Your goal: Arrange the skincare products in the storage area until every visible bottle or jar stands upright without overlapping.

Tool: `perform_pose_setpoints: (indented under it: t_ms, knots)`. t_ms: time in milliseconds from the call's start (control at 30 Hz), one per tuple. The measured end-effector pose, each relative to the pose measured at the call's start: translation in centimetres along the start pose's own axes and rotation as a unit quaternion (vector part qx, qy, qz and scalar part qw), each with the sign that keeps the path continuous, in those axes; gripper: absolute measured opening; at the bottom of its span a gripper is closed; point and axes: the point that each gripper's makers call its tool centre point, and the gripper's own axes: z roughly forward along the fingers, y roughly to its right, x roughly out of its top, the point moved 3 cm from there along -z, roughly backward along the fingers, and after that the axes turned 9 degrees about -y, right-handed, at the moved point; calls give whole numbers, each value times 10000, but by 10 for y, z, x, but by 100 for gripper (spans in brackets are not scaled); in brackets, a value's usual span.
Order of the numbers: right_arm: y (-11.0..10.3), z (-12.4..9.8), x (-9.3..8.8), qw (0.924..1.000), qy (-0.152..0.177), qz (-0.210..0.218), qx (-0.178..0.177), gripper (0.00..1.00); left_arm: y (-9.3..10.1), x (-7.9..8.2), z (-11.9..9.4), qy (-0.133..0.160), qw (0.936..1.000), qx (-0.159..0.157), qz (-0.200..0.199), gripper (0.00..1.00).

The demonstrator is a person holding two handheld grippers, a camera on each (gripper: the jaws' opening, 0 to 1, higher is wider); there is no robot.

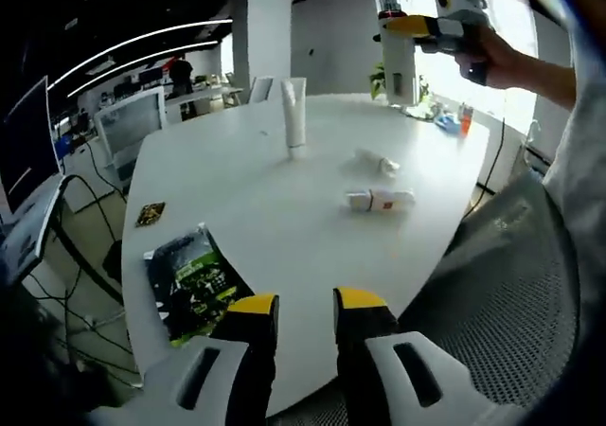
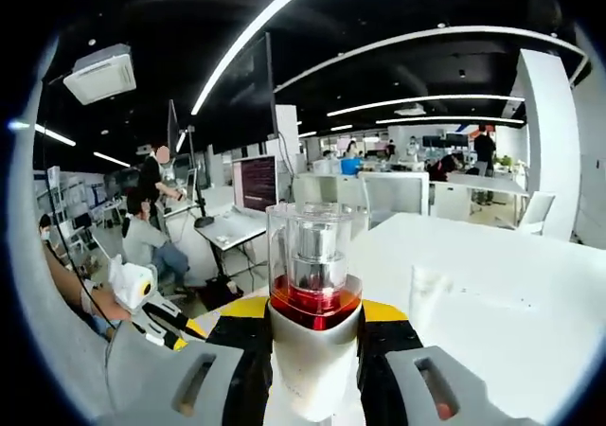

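Pump bottle stands upright, cap up, clamped in my right gripper jaws above the counter; my left gripper jaws gape empty.

colours on the table

white table; white tube upright; white bottle with clear cap and red band; yellow-tipped black left claw; dark green-and-black printed booklet; white bottle with orange label lying flat.

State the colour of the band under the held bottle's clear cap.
Red band, clearest in the right gripper view, on the pump bottle.
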Motion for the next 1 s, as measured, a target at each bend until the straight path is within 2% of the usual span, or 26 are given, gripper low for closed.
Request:
perform_pose_setpoints:
  t_ms: [33, 133, 200, 300, 367, 433, 567, 1000]
  knots:
    - [3, 1, -1, 10000, -10, 8, -22, 29, -2, -1, 0, -2, 9999, 88, -103, 19]
    - [15, 3, -3, 9999, -37, 68, -135, 29, -8, 1, -1, 30, 9993, 373, -2, 14]
    - [22, 6, -5, 9997, -72, 110, -198, 29, -10, 4, 0, 56, 9990, 445, -16, 15]
    - [30, 11, -9, 9995, -125, 161, -253, 29, -8, 7, 6, -48, 9993, 366, -2, 18]
    - [35, 14, -11, 9993, -162, 187, -284, 29, -8, 6, 11, -126, 9993, 362, 38, 16]
    - [40, 18, -13, 9991, -197, 224, -316, 29, -8, 2, 15, -237, 9988, 394, 171, 15]
    - [48, 23, -17, 9985, -252, 275, -394, 29, -10, -9, 19, -509, 9977, 409, 155, 15]
    - [76, 40, -39, 9960, -559, 433, -552, 29, -17, -18, 18, -669, 9962, 557, 72, 12]
